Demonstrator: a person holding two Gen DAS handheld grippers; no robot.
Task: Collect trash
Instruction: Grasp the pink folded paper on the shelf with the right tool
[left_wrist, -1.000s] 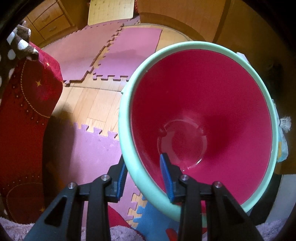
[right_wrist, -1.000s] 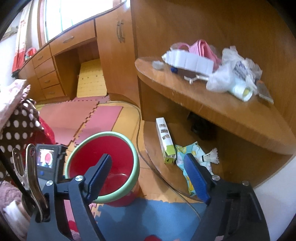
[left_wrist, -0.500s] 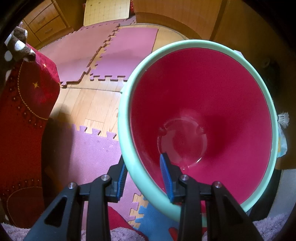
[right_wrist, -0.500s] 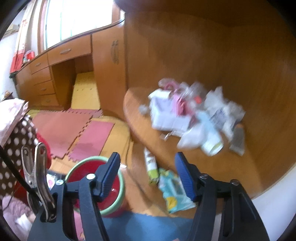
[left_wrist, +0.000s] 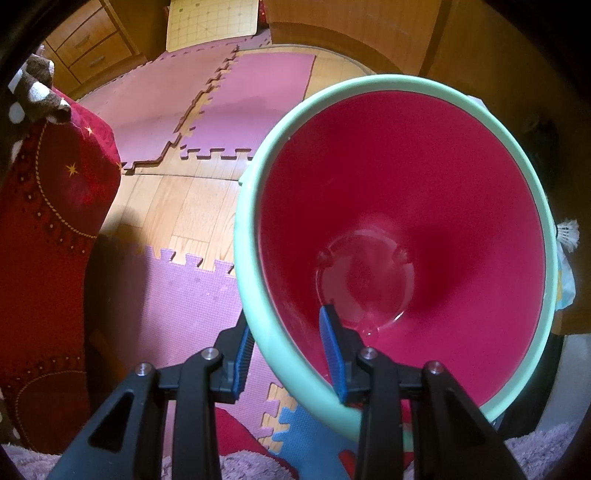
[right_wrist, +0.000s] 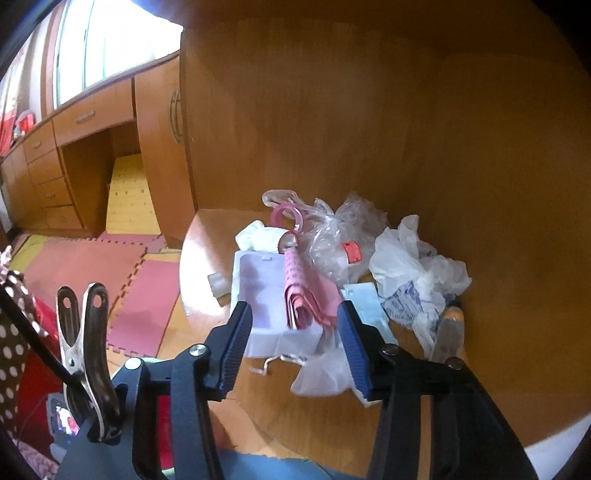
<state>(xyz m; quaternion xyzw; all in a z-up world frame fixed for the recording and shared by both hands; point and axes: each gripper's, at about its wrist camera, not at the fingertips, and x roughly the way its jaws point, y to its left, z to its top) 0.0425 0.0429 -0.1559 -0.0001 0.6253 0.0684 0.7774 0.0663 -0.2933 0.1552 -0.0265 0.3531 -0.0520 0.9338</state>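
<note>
Right hand-held gripper (right_wrist: 293, 341): jaws part-way apart and just closing in, with nothing pinched between the blue pads; it points obliquely down at the rounded wooden desk (right_wrist: 332, 417). The litter lies straight ahead of it and just beyond the fingertips, so the coming reach is judged to be forward and down, not sideways. Framed between the two pads, and nearest, is a folded pink paper wad (right_wrist: 308, 295) lying on a white blister tray (right_wrist: 258, 295); the wad's long axis runs away from the gripper, roughly along its pointing line, so the pads would close across its short width. To the right of it lie a pale blue face mask (right_wrist: 365, 302), a crumpled white plastic bag (right_wrist: 413, 269) and, farther back, a clear plastic bag with a red label (right_wrist: 347, 236). A thin white plastic scrap (right_wrist: 321, 373) lies on the desk below the right pad.

Left hand-held gripper (left_wrist: 286, 352): clenched on the mint-green rim of the red waste bin (left_wrist: 406, 206), one pad outside the wall, one inside; the bin is empty and stands over the foam floor mats (left_wrist: 192, 295), its mouth facing up toward the camera.

The right gripper is the free one and the nearer to the litter; the left is taken up with the bin. A shuttlecock (left_wrist: 567, 230) lies past the bin's far edge.
</note>
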